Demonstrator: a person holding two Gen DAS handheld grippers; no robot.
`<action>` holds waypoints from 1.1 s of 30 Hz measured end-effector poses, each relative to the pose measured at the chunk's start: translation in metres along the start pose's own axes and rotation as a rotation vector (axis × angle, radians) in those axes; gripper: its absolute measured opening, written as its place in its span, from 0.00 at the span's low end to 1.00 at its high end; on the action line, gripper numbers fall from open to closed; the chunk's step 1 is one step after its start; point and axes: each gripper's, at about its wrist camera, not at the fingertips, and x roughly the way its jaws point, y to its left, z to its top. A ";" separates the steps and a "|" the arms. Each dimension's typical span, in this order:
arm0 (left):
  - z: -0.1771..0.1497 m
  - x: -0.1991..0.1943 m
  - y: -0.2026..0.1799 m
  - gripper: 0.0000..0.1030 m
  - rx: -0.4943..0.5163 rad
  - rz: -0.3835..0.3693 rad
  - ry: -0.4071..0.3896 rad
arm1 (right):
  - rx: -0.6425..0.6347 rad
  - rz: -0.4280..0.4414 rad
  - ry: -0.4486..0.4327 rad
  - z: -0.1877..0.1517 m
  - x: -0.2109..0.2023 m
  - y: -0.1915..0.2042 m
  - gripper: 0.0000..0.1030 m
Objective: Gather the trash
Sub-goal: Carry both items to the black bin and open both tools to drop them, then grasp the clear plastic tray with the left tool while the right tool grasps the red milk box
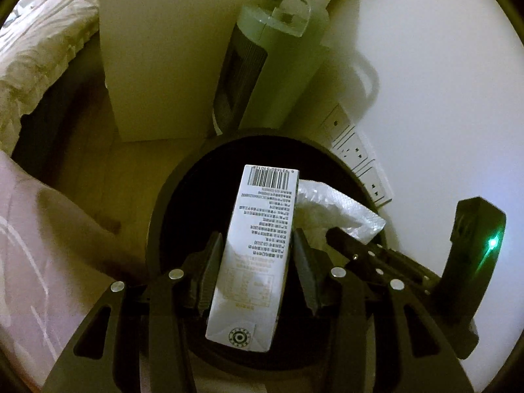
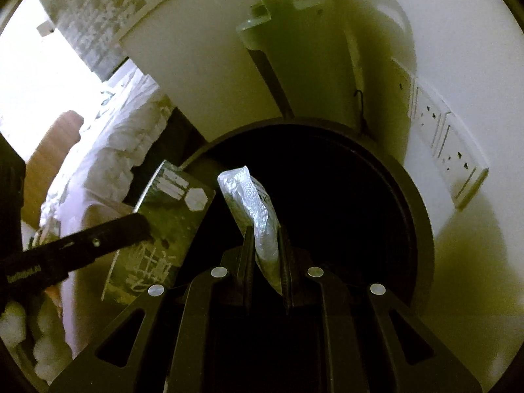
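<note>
Dim bedroom: white wall (image 1: 425, 65), bed (image 1: 39, 52)

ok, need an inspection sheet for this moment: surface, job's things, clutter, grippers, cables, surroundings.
Surface: wooden floor, dim light.
Job's things: carton and plastic wrapper, both held over the open black bin.
Clutter: nothing seen loose on the floor.
Grippers: left gripper shut on the carton; right gripper shut on the plastic wrapper.
Cables: white cord looped against the wall.
Surroundings: tower fan and white cabinet behind the bin, wall sockets, bed at left.
</note>
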 end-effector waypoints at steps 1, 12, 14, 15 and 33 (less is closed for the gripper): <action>-0.001 0.001 0.001 0.42 -0.001 0.000 0.004 | 0.001 -0.002 0.003 0.005 0.002 0.002 0.16; -0.003 -0.007 0.003 0.66 -0.008 -0.011 -0.006 | 0.072 -0.002 -0.014 0.009 -0.011 -0.001 0.58; -0.007 -0.018 0.000 0.74 0.004 -0.005 -0.031 | 0.083 0.012 -0.026 0.007 -0.018 0.000 0.58; -0.010 -0.027 -0.001 0.77 0.007 0.001 -0.051 | 0.088 0.021 -0.032 0.004 -0.023 0.002 0.59; -0.129 -0.262 0.141 0.91 -0.258 0.259 -0.490 | -0.304 0.327 -0.004 0.009 -0.050 0.231 0.77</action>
